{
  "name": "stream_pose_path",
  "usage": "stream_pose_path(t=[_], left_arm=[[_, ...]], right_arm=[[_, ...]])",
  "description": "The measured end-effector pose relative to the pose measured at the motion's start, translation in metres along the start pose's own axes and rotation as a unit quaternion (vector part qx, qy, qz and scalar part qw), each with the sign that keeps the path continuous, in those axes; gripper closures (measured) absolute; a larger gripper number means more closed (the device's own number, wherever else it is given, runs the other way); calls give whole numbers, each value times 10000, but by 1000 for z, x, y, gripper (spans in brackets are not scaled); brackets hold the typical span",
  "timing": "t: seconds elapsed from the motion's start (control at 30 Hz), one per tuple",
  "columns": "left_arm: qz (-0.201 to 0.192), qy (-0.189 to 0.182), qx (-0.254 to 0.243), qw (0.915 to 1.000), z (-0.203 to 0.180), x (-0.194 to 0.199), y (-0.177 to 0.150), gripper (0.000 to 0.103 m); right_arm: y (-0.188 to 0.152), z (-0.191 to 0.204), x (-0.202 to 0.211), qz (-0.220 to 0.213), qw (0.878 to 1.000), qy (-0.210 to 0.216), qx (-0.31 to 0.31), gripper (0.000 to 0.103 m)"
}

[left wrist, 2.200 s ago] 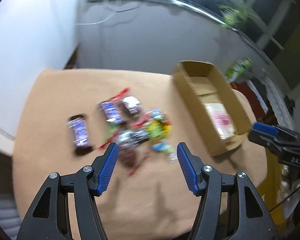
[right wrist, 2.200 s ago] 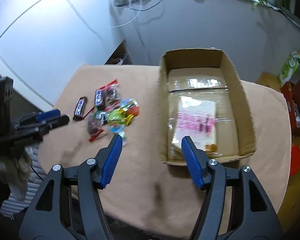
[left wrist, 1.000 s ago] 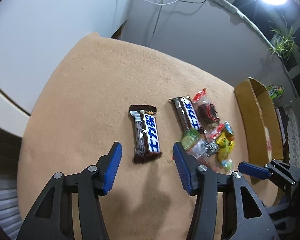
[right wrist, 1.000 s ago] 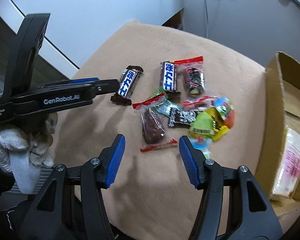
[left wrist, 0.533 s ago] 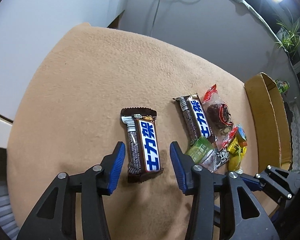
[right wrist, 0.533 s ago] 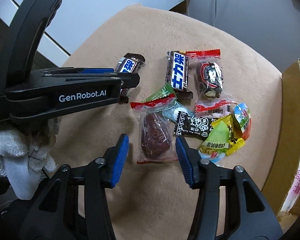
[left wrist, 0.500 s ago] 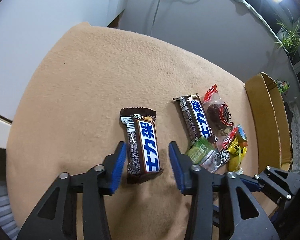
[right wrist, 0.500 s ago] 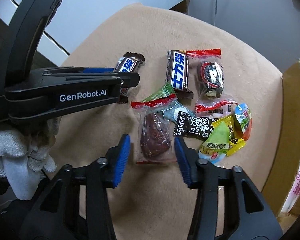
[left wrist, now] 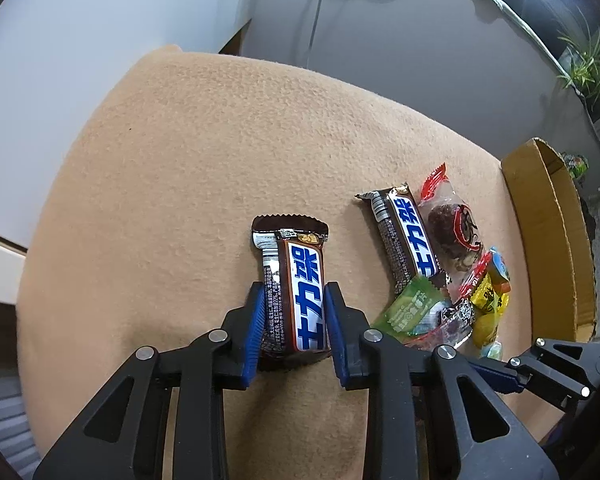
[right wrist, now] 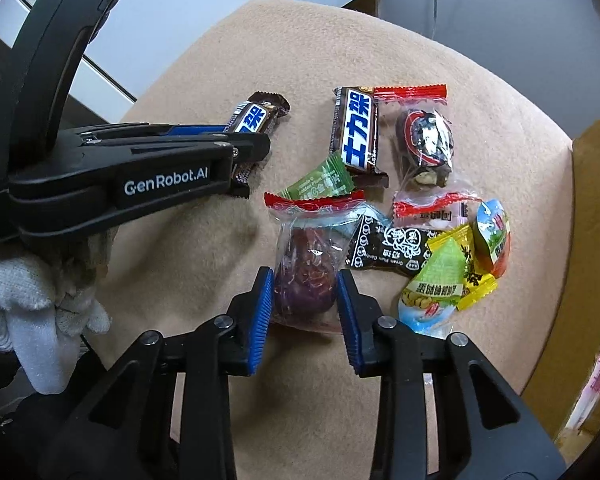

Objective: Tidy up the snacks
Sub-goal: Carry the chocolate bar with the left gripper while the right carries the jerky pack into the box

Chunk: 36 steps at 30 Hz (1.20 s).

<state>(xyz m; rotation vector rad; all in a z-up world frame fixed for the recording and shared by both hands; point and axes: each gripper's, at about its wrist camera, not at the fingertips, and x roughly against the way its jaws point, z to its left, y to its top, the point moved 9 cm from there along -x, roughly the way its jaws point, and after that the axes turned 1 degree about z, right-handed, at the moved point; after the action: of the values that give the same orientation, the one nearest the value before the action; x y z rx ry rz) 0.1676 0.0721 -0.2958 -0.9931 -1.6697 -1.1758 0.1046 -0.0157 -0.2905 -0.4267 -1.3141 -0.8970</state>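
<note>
1. Left wrist view: the cardboard box (left wrist: pixel 556 240) is cut off at the right edge, so its inside is hidden; the right tool (left wrist: pixel 512 372) shows only as a dark tip at the lower right.
2. The left tool (left wrist: pixel 292 320) straddles the near end of a chocolate bar (left wrist: pixel 296 276) lying on the tan table (left wrist: pixel 180 160). Its jaws are closing, blue pads against both long sides of the wrapper.
3. Right wrist view: the left tool's body covers much of that bar (right wrist: pixel 256 120); a white glove (right wrist: pixel 40 312) sits below it.
4. The right tool (right wrist: pixel 304 300) is closing around a clear-wrapped dark sweet (right wrist: pixel 306 276) at the near left of the snack pile (right wrist: pixel 420 216); the pads meet the wrapper's edges, though firm contact is hard to make out.
</note>
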Motion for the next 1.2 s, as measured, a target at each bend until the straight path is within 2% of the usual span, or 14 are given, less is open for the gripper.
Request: stream_pose_path(t=[0.3,0.63,0.87,1.2], left_arm=[[-88,-22,55,9999,6,17,-4,76],[-255,-169,-54,9995,-6,47,-7,76],[-370,-372,-357,9980,-37,66,-4,76],[-497,-769,-928,9915,-109,79,12,76]], right_arm=[[3,-15,16,-173,9993,232,-256,70],[4,-47,71,-586,9962,317,-565,70],[-11,-81,109,-897,9917,207,-898,70],[-42,-158,155,-1203,9805,-134,-1551,70]])
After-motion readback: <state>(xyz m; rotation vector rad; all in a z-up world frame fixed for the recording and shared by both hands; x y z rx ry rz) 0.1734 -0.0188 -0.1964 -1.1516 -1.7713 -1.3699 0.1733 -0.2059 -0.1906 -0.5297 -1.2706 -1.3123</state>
